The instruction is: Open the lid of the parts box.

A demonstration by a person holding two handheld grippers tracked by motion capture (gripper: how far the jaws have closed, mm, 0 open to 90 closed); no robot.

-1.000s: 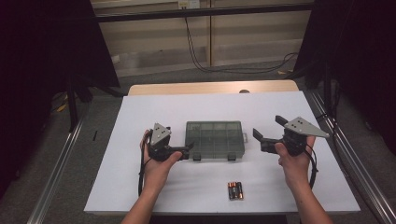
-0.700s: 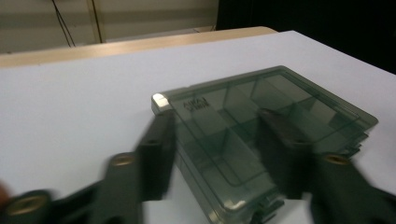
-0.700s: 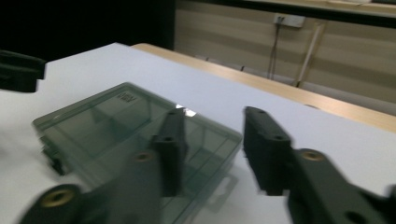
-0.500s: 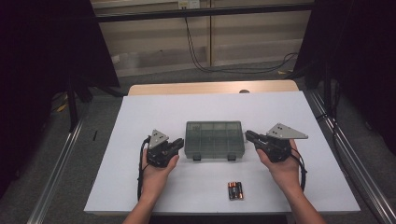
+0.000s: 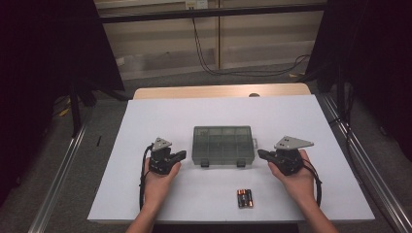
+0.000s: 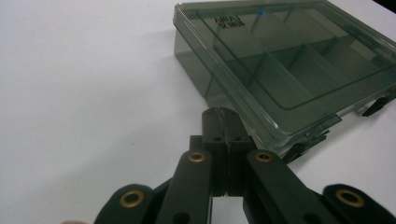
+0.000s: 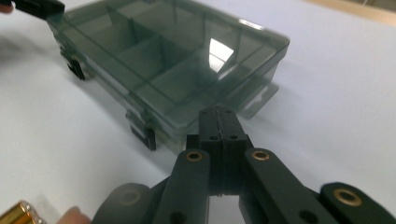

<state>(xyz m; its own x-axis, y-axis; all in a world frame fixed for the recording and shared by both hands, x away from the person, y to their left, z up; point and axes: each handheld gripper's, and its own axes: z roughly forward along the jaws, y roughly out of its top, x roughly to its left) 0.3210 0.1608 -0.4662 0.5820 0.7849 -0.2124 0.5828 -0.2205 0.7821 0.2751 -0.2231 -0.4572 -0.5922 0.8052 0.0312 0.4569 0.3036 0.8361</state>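
A smoky clear compartment box [image 5: 222, 144] lies with its lid down in the middle of the white table, its two latches facing the person. My left gripper [image 5: 180, 155] sits low at the box's left front corner, jaws shut with nothing between them. In the left gripper view the shut tips [image 6: 221, 112] point at the box [image 6: 289, 60]. My right gripper [image 5: 261, 154] mirrors it at the right front corner, also shut and empty. The right gripper view shows its tips [image 7: 219, 112] close to the box [image 7: 163, 56]. I cannot tell whether either gripper touches it.
A small pack of batteries [image 5: 245, 198] lies near the table's front edge, right of centre; one battery end [image 7: 21, 212] shows at the lower left of the right gripper view. A wooden strip [image 5: 218, 91] borders the white table top [image 5: 218, 114] at the back.
Both hands have come down and inward toward the box's front corners. Both grippers' jaws, spread a second ago, now stand together.
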